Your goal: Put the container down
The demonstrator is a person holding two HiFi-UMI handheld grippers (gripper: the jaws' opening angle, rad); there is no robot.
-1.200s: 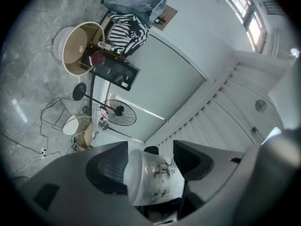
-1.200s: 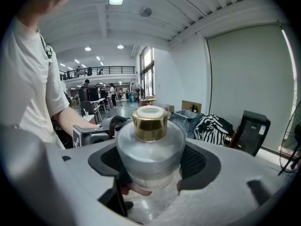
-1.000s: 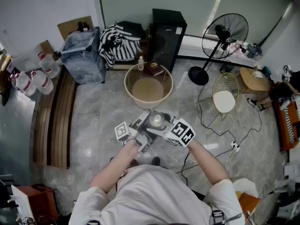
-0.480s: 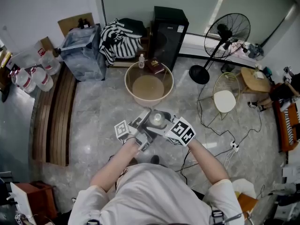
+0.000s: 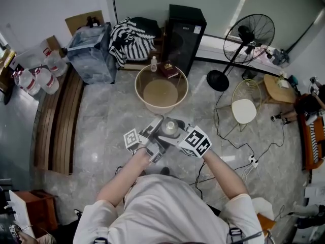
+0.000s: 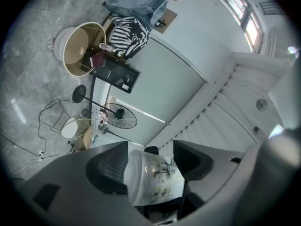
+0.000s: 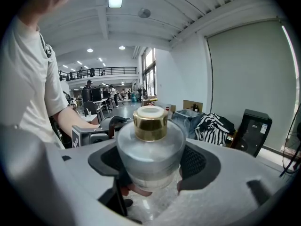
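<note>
The container (image 5: 170, 128) is a frosted glass bottle with a gold collar, held in the air at waist height over the marble floor. My right gripper (image 5: 176, 134) grips it from the right. In the right gripper view both pads press the sides of the container (image 7: 150, 147), which stands upright in the right gripper (image 7: 150, 163). My left gripper (image 5: 160, 133) meets it from the left. In the left gripper view the container's pale printed body (image 6: 153, 178) lies sideways between the left gripper (image 6: 150, 166) pads and fills the gap.
A beige tub (image 5: 161, 89) stands on the floor just ahead. Behind it are a black speaker (image 5: 185, 32) and a plastic bin (image 5: 91, 55). A standing fan (image 5: 249, 34), a wire stool (image 5: 244, 105) and floor cables (image 5: 238, 156) are at right, a wooden bench (image 5: 61, 126) at left.
Both grippers and the container keep the same place and grip. Only the head view has drifted slightly.
</note>
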